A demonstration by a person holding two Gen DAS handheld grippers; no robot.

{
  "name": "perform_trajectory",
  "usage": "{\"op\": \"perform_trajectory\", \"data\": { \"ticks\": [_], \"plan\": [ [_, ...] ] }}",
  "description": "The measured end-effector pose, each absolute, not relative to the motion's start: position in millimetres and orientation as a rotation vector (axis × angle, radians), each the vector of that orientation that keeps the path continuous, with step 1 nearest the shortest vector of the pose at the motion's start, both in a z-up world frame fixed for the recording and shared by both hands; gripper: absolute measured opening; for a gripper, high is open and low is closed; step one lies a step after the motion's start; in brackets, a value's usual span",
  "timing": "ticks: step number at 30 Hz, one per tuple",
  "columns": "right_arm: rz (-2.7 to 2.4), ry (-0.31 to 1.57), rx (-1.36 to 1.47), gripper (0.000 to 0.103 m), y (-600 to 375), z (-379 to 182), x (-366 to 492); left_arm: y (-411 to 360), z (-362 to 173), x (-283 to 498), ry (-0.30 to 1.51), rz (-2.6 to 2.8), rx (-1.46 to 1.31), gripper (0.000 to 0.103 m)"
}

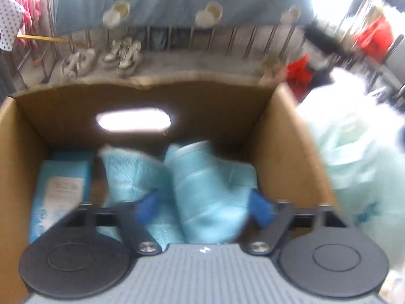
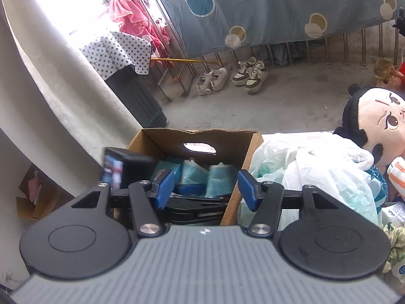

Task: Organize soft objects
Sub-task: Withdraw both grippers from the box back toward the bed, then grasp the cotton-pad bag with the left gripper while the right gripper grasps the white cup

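Left hand-held gripper [image 1: 205, 207]: jaws wide, straddling a blue towel roll [image 1: 202, 190] without gripping
Right hand-held gripper [image 2: 206, 188]: half open, empty
Box [image 2: 243, 157]: cardboard, holds rolls
Beside: plastic bag [image 2: 316, 172], doll [image 2: 377, 124]

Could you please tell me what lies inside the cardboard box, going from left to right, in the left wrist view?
Flat blue packet → left towel roll → right towel roll, between the open left gripper's fingers.
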State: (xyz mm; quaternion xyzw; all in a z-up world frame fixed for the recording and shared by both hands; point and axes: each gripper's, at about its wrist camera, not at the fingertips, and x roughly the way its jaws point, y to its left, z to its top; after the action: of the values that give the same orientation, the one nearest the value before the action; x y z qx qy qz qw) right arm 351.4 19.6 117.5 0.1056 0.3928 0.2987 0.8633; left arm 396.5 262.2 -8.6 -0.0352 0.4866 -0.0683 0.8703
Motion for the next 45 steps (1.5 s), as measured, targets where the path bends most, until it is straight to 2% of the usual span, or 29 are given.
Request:
{"op": "perform_trajectory", "data": {
  "ticks": [1, 3, 4, 5, 6, 7, 8, 12, 15, 16, 17, 19, 21, 23, 28, 32, 38, 42, 45],
  "plan": [
    [0.626, 0.816, 0.216, 0.057, 20, 118, 350, 267, 0, 390, 0.995, -0.135, -0.08, 0.097],
    [0.624, 0.795, 0.193, 0.058, 20, 120, 344, 278, 13, 377, 0.931, -0.165, -0.117, 0.091],
    [0.629, 0.788, 0.185, 0.058, 20, 121, 343, 286, 20, 368, 0.896, -0.173, -0.15, 0.079],
    [0.632, 0.786, 0.189, 0.058, 20, 121, 341, 294, 23, 361, 0.876, -0.17, -0.196, 0.057],
    [0.637, 0.791, 0.199, 0.058, 19, 121, 340, 302, 23, 357, 0.878, -0.177, -0.249, 0.043],
    [0.645, 0.792, 0.211, 0.058, 18, 121, 339, 311, 23, 361, 0.885, -0.178, -0.291, 0.012],
    [0.646, 0.788, 0.22, 0.058, 15, 122, 336, 315, 19, 361, 0.897, -0.164, -0.309, 0.004],
    [0.645, 0.738, 0.232, 0.058, -8, 129, 316, 316, 0, 385, 1.059, -0.096, -0.238, 0.005],
    [0.618, 0.688, 0.243, 0.058, -41, 136, 293, 303, -17, 389, 1.054, -0.056, -0.188, 0.008],
    [0.606, 0.678, 0.244, 0.058, -53, 139, 286, 298, -16, 389, 1.051, -0.042, -0.174, 0.023],
    [0.594, 0.666, 0.252, 0.058, -68, 142, 277, 293, -13, 390, 1.058, -0.03, -0.154, 0.053],
    [0.579, 0.643, 0.259, 0.061, -99, 149, 261, 286, -2, 388, 1.045, -0.017, -0.133, 0.082],
    [0.543, 0.621, 0.248, 0.063, -131, 157, 242, 282, 21, 375, 0.975, -0.029, -0.136, 0.079],
    [0.501, 0.602, 0.23, 0.066, -162, 160, 222, 273, 50, 350, 0.891, -0.014, -0.085, 0.066],
    [0.425, 0.664, 0.2, 0.069, -228, 133, 170, 246, 112, 275, 0.783, -0.081, 0.017, 0.066],
    [0.393, 0.717, 0.173, 0.07, -257, 98, 134, 196, 136, 197, 0.68, -0.146, 0.129, 0.068],
    [0.316, 0.73, 0.152, 0.077, -284, 58, 105, 104, 125, 131, 0.735, -0.33, 0.173, 0.069],
    [0.308, 0.708, 0.149, 0.082, -294, 43, 106, 39, 104, 118, 0.716, -0.479, 0.295, 0.085],
    [0.302, 0.672, 0.11, 0.085, -289, 31, 119, 4, 74, 130, 0.645, -0.47, 0.403, 0.085]
  ]
}}
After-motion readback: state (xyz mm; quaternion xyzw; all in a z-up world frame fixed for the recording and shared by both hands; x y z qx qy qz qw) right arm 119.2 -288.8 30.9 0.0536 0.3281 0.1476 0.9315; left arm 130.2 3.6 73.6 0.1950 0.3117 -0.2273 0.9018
